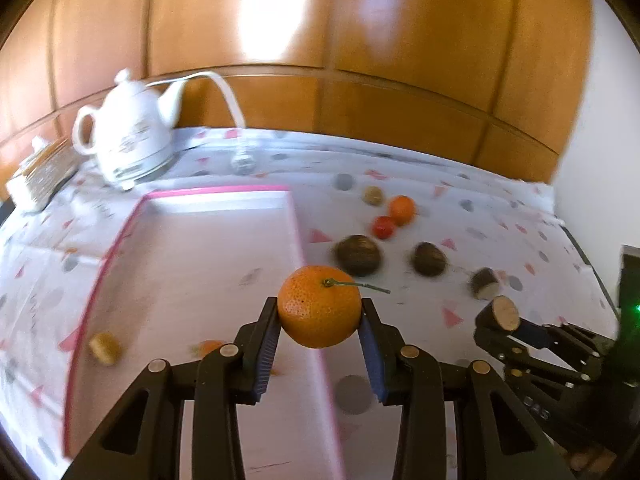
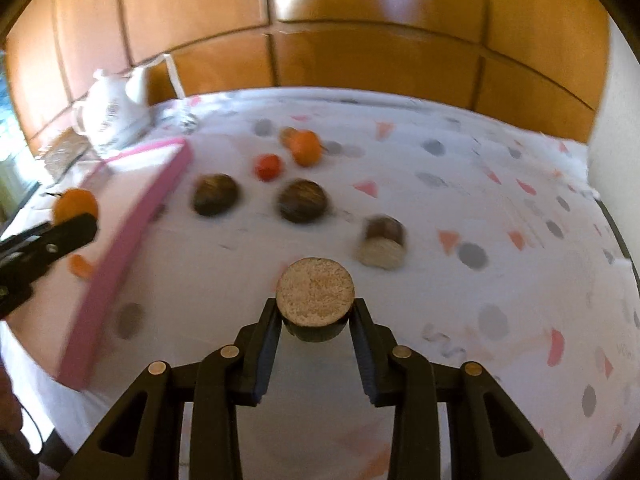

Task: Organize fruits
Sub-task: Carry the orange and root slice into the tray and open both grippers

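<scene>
A patterned tablecloth point(image 2: 460, 184) covers the whole surface under both grippers, with wooden panelling point(image 1: 360, 40) rising behind it. Ahead and to the left of the left gripper point(image 1: 320, 316) lies a pink-rimmed tray point(image 1: 216, 190), its near right edge passing just under that gripper's fingers. Beyond the tray's far left corner stands a white teapot point(image 1: 128, 132).

The left gripper is clamped on a mandarin point(image 1: 319, 306), stem and thin twig pointing up and to the right, held over the tray's right rim. The right gripper point(image 2: 315, 312) grips a short dark cylindrical piece with a pale cut face point(image 2: 315, 290) turned toward the camera; from the left wrist view this gripper sits low to the right, off the tray.

Ahead of the right gripper, on the cloth, are two dark round fruits point(image 2: 216, 194) point(image 2: 303, 200), side by side but apart, and a second cut piece point(image 2: 382, 242) lying just ahead to the right. Farther off sit a small orange point(image 2: 306, 147) and a red fruit point(image 2: 268, 166), near each other, with a small brownish one point(image 1: 373, 195) just behind the orange.

Inside the tray, near the left gripper's left side, rest a small pale yellowish piece point(image 1: 105, 347) and a blurred orange bit point(image 1: 210, 347).
</scene>
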`<state>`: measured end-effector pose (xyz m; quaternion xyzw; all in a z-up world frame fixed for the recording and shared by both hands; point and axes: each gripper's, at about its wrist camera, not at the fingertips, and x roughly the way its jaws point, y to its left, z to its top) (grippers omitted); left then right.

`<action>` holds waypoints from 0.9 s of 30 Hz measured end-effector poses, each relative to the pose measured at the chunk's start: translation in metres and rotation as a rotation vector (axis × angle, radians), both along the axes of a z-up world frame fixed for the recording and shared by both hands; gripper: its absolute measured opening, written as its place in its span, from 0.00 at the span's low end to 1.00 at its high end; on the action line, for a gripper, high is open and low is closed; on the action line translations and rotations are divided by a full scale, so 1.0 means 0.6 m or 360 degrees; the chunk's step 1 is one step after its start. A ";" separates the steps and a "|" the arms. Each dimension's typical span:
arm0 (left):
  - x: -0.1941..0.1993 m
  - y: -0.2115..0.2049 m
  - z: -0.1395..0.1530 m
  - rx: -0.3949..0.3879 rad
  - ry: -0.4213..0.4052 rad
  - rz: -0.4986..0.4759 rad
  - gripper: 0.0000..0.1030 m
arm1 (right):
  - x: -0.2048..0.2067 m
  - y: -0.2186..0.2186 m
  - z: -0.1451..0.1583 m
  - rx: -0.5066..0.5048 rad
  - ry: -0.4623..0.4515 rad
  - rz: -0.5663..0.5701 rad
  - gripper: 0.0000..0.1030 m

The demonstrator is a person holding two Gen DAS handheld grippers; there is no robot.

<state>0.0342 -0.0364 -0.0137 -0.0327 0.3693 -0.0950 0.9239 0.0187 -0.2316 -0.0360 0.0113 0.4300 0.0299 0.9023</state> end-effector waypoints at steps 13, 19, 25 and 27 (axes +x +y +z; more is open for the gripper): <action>-0.010 0.136 0.003 0.0014 0.0005 0.0352 0.38 | 0.033 0.158 0.050 0.0077 -0.0080 0.0473 0.34; -0.014 0.174 -0.006 0.0006 0.0028 0.0454 0.38 | 0.055 0.221 0.061 0.0101 -0.0089 0.0616 0.34; -0.014 0.200 -0.011 -0.0036 0.0054 0.0522 0.41 | 0.079 0.264 0.063 0.0131 -0.0071 0.0665 0.35; -0.015 0.202 -0.011 -0.0033 0.0048 0.0531 0.43 | 0.088 0.271 0.060 0.0152 -0.0059 0.0657 0.37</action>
